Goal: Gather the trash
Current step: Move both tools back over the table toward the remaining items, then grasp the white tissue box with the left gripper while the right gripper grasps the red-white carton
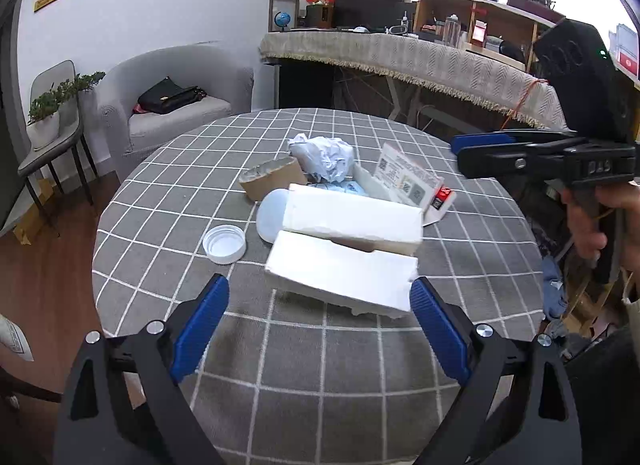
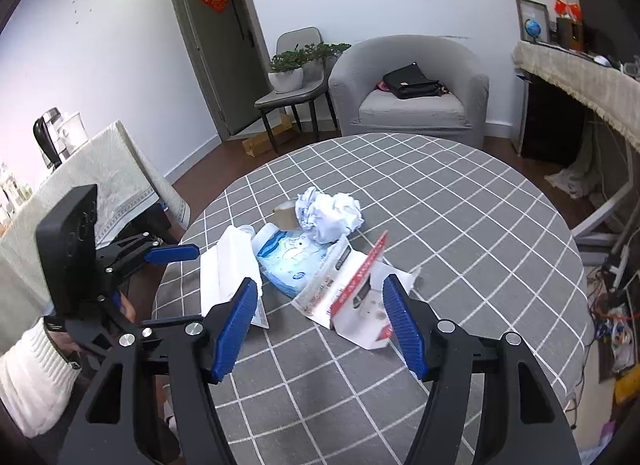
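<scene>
1. Left gripper [image 1: 320, 297] is spread wide, nothing between its pads, just short of the white box [image 1: 344, 261].
2. Right gripper [image 2: 320, 305] gapes empty over the red-and-white packet [image 2: 352, 297].
3. Trash sits piled mid-table [image 1: 280, 365].

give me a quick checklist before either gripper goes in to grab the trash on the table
1. Left gripper open, nothing between its fingers: ok.
2. Right gripper open, nothing gripped: ok.
3. White foam piece lies just ahead of the left gripper: ok.
4. Red and white torn package sits just ahead of the right gripper, beside one finger: ok.
5. Trash gathered in one pile, crumpled paper and white lid included: ok.
6. A bin or bag to drop trash into: cannot tell, none in view.
</scene>
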Available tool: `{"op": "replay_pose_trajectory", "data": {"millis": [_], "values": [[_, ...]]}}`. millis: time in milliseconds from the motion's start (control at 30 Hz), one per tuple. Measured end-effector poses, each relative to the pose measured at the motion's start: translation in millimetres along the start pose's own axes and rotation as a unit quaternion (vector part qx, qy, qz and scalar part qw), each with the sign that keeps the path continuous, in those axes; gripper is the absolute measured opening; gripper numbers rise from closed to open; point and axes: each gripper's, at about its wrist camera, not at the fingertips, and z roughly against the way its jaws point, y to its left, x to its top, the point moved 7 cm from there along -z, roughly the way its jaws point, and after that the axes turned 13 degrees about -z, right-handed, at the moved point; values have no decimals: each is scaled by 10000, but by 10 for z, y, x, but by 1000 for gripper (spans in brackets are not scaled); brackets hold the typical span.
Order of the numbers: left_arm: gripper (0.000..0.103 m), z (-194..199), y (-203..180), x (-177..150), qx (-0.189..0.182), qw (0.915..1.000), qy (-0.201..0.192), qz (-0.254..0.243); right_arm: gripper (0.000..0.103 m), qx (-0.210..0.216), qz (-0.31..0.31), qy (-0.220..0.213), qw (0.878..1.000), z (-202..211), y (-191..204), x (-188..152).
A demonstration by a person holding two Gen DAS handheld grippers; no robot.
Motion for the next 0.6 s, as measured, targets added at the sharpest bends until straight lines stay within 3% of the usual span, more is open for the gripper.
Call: {"op": "replay_pose_trajectory", "data": {"millis": [267, 600], "values": [[94, -9, -22, 100, -364, 9991, -187, 105, 67, -29, -119, 40, 9999, 22, -164, -20], [93, -115, -126, 122, -296, 9995, -112, -59, 69, -108, -47, 115, 9999, -84, -123, -60]]}}
